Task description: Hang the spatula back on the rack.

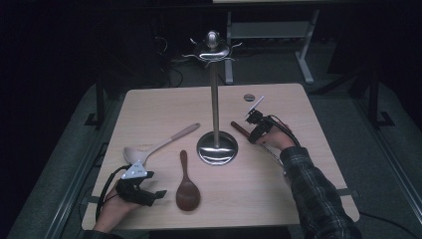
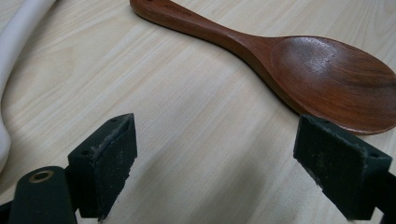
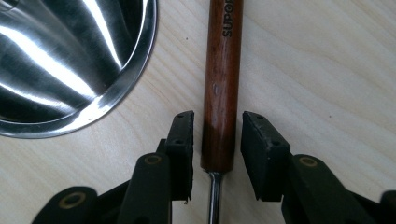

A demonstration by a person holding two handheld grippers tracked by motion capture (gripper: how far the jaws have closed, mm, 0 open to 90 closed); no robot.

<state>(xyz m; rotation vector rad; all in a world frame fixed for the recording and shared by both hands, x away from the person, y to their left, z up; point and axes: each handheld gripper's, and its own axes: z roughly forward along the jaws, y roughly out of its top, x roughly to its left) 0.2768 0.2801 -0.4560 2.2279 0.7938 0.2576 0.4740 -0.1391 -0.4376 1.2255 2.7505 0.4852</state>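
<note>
Jaws of the right gripper (image 3: 217, 154) stand a little apart on either side of the wooden handle (image 3: 222, 84) of a utensil lying flat on the table (image 1: 268, 199), a narrow gap showing at each pad, so nothing is clamped; whether the pads brush the wood I cannot tell. Just beside that handle sits the round steel base (image 3: 70, 65) of the hanging stand (image 1: 215, 94), close enough to crowd the gripper's side. Jaws of the left gripper (image 2: 215, 172) are wide open over bare tabletop near the front edge. Its neighbours are a dark wooden spoon (image 2: 322, 74), bowl up and empty, and a pale ladle (image 1: 157, 147).
</note>
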